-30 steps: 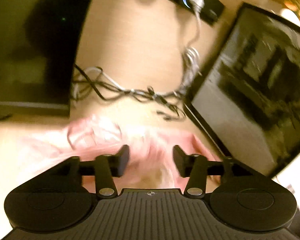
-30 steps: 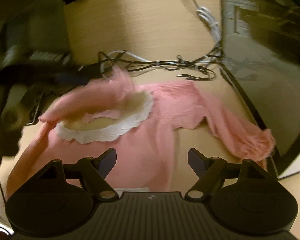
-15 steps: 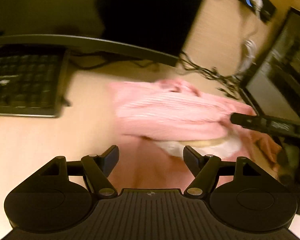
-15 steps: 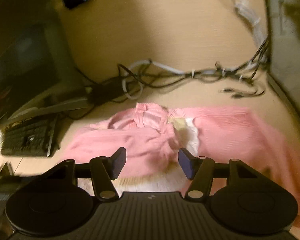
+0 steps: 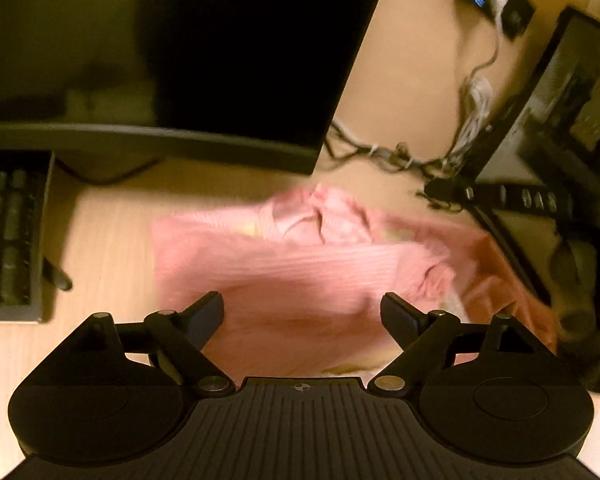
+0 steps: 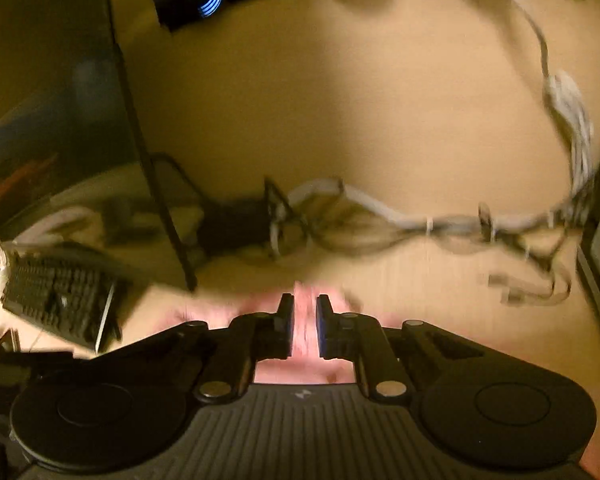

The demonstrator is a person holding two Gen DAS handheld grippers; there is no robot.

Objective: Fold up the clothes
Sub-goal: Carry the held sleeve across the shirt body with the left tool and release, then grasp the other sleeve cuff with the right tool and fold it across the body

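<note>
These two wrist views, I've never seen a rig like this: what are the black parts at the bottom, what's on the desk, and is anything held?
Each picture comes from a camera on a hand-held two-finger tool, looking forward along its fingers. The black parts are the tool itself. The left tool has its jaws wide and opening above a pink sweater, gripping nothing. The right tool is closing, with a fold of the sweater between its fingers; whether the pads press yet, the blur hides. On the desk also lie cables, a keyboard and monitors.
</note>
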